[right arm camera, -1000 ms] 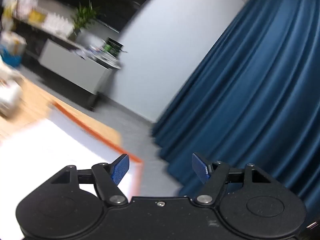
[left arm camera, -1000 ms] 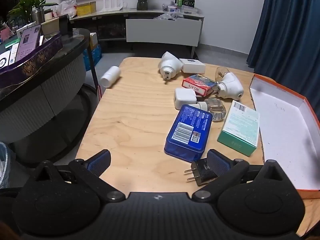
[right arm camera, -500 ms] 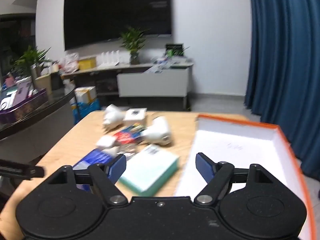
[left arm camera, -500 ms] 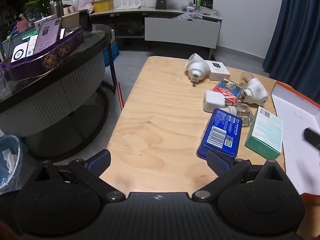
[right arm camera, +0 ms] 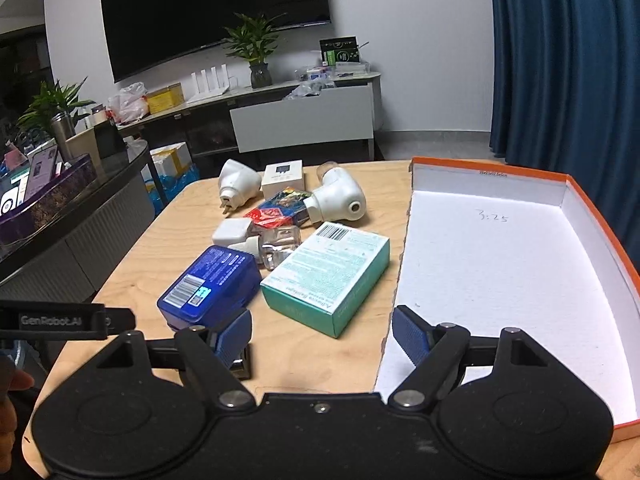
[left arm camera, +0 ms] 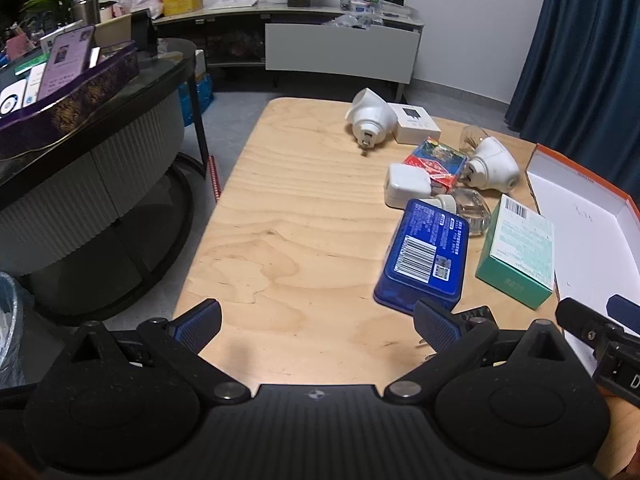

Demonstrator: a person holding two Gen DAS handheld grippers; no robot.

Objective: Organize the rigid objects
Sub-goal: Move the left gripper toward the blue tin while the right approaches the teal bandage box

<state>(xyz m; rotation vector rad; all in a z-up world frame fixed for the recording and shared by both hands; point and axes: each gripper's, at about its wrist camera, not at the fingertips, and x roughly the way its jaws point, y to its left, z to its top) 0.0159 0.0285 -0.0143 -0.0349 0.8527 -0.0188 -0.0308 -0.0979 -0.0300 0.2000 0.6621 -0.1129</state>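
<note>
Orange-rimmed box (right arm camera: 592, 208) is lying bare beside the clutter on the worktop (right arm camera: 168, 232); both tools are hovering released, right tool (right arm camera: 322, 330) facing the teal carton (right arm camera: 326, 272) — best gripping across its narrow sides.

Both wrist views face the cluttered table (left arm camera: 304, 240) from its near edge.

white plug-in devices (right arm camera: 236, 182): 2 | boxes (right arm camera: 326, 272): 4 | chargers (right arm camera: 231, 231): 1

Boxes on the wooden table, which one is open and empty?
The large orange-edged white cardboard box at the table's right; the teal carton, blue tin and small white box are closed.
</note>
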